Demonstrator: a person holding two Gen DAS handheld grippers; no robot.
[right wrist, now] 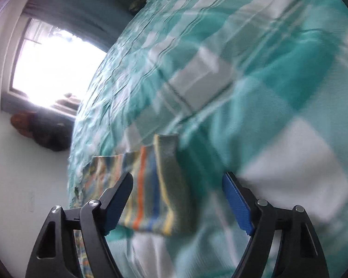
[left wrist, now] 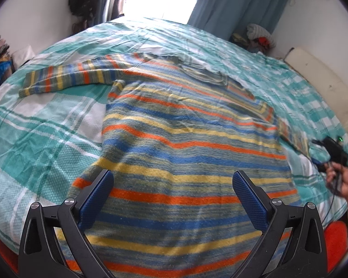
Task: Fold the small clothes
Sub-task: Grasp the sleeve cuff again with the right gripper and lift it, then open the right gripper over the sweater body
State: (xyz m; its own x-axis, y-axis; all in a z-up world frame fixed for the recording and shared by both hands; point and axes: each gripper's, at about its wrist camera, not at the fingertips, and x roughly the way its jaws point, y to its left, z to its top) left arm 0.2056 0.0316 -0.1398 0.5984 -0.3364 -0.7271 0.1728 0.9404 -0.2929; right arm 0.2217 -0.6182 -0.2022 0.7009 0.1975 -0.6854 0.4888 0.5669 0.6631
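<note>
While the striped sweater (left wrist: 185, 134) lies spread flat on the bed (left wrist: 46, 125), its body runs from the near edge toward the far side, with the neckline at the far end. One sleeve (left wrist: 67, 76) stretches out to the left over the teal-and-white checked cover; the other sleeve reaches right, toward the right gripper (left wrist: 331, 153), held in a hand (left wrist: 343, 180) at the right edge of the bed. The left gripper (left wrist: 171, 178) hovers above the sweater's near hem, its fingers (left wrist: 99, 192) spread wide with nothing between them. In the right wrist view, which is blurred, the right gripper's fingers (right wrist: 236, 199) stand well apart over the cuff end of the right sleeve (right wrist: 157, 185); the pads do not press on it.
</note>
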